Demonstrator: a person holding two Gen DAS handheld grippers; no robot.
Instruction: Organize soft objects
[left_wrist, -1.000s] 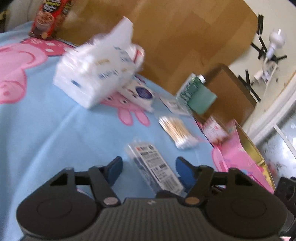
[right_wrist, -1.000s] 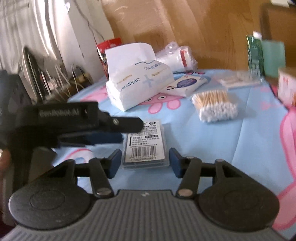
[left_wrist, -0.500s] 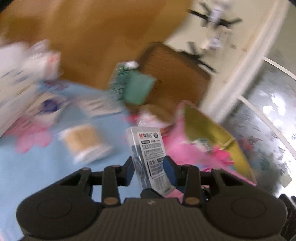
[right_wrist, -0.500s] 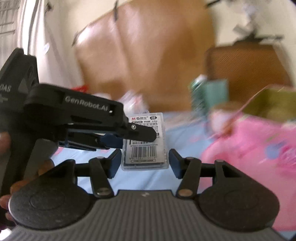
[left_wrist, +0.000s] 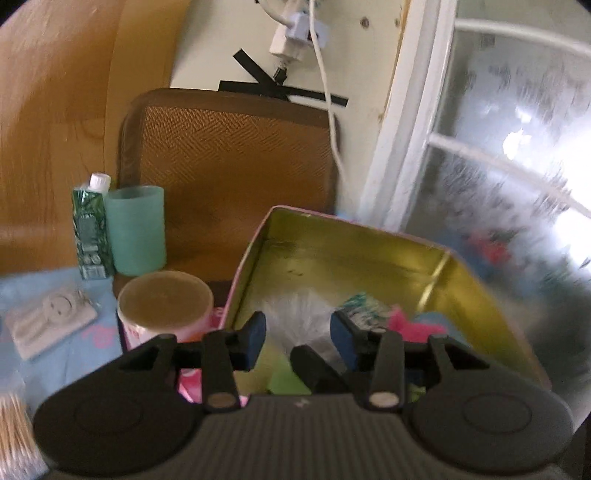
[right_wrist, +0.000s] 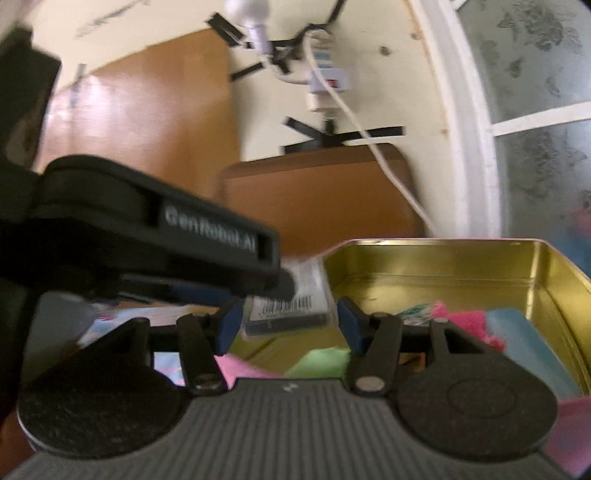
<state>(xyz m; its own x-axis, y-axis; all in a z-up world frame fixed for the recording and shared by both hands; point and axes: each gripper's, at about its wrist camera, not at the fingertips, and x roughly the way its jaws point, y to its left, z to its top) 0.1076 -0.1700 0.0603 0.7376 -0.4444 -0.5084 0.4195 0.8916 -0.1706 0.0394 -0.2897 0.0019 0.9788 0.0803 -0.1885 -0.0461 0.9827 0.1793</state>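
A clear plastic packet with a barcode label (right_wrist: 291, 302) drops in mid-air over the near left rim of the gold-lined tin (right_wrist: 436, 258); in the left wrist view it is a pale blur (left_wrist: 299, 321). My left gripper (left_wrist: 297, 338) is open above the tin (left_wrist: 354, 254), and its black body (right_wrist: 155, 232) crosses the right wrist view. My right gripper (right_wrist: 286, 321) is open just behind the packet, its blue pads apart from it. Pink, green and blue soft pieces (right_wrist: 469, 321) lie in the tin.
On the blue cloth to the left stand a round pink tub (left_wrist: 166, 306), a teal cup (left_wrist: 136, 229), a green tube box (left_wrist: 88, 229) and a white packet (left_wrist: 48, 325). Cotton swabs (left_wrist: 14, 435) lie at the lower left. A brown woven case (left_wrist: 229, 162) stands behind.
My left gripper carried the packet from the cloth to over the tin and has opened, so the packet is falling free. My right gripper followed alongside, staying open.
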